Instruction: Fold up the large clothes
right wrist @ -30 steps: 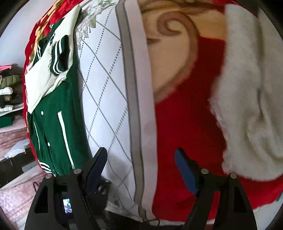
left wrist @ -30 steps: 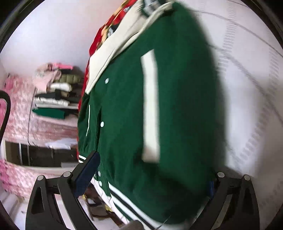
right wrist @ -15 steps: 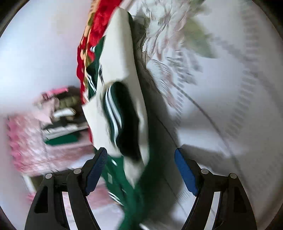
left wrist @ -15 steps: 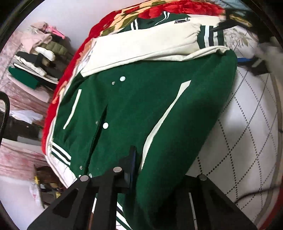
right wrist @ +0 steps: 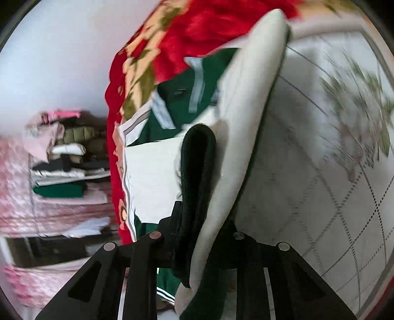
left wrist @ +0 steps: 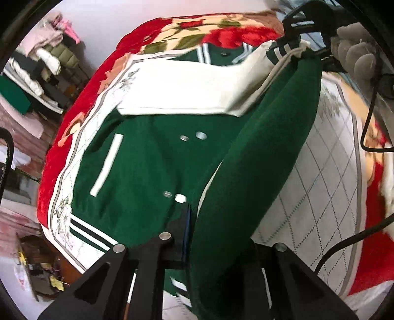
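Observation:
A green varsity jacket (left wrist: 147, 157) with cream sleeves and striped hem lies on the white quilted sheet (left wrist: 327, 182) of a bed. My left gripper (left wrist: 216, 229) is shut on the jacket's right side near the hem and holds that edge raised as a green fold (left wrist: 266, 157). My right gripper (right wrist: 199, 226) is shut on the jacket's cream sleeve (right wrist: 246, 118) and dark cuff (right wrist: 197, 157), lifted above the sheet (right wrist: 320, 172). The right gripper also shows at the top right of the left wrist view (left wrist: 307, 14), at the striped cuff.
A red floral blanket (left wrist: 81, 103) covers the bed under the sheet. A stack of folded clothes (right wrist: 59, 157) stands on a pink surface at the left. Black cables (left wrist: 369, 128) hang over the right side of the bed.
Both grippers have closed on the jacket. The left one has lifted the right side edge; the right one, open before, now holds the sleeve and cuff.

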The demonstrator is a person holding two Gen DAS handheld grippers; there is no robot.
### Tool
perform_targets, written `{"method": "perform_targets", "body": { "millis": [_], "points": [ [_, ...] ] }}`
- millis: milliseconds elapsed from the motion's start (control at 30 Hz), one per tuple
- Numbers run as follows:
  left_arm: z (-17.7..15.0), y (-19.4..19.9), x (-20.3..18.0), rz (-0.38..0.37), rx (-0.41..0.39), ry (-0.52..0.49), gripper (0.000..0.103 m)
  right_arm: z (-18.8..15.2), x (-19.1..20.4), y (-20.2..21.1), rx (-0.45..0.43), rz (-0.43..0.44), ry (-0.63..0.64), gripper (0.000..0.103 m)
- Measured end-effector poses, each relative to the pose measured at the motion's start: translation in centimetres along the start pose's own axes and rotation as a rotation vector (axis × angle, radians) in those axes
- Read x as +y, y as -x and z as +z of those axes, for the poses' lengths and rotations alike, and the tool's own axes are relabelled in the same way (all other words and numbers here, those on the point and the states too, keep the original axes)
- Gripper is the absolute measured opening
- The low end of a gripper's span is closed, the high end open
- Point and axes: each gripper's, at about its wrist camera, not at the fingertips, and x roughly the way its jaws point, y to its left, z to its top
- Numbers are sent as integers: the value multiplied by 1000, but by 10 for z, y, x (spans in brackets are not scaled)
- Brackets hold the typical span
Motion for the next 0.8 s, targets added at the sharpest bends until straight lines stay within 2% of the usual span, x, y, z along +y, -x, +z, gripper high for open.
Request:
{"method": "perform_targets", "body": {
  "millis": [167, 267, 367, 433, 500, 567, 600, 667, 733, 800],
  "points": [
    [25, -3, 86, -54, 33, 121, 11, -1, 119, -25, -3, -105, 125, 23],
    [37, -25, 142, -51, 67, 196, 17, -4, 181, -73, 21, -161, 185, 23],
    [41, -61, 200, -81, 131, 291, 19, -9, 223, -127, 63, -198, 207, 22],
    [39, -87, 237, -111, 183, 367, 26, -12, 246, -177, 95, -237, 221, 22],
    [31, -105, 272, -138, 205, 459, 42, -15, 259, -224, 123, -284, 232, 22],
    [24, -113, 297, -110, 218, 506, 59, -19, 269, -274, 178, -314, 244, 24],
    [19, -114, 311, -64, 212, 523, 66, -20, 274, -295, 203, -316, 242, 34],
    [10, -113, 328, -18, 201, 549, 74, -24, 274, -324, 263, -287, 230, 39],
    [1, -114, 339, -7, 206, 578, 78, -30, 276, -327, 283, -234, 235, 65],
    [-3, -120, 334, 2, 219, 563, 78, -33, 280, -313, 281, -167, 273, 69]
  ]
}}
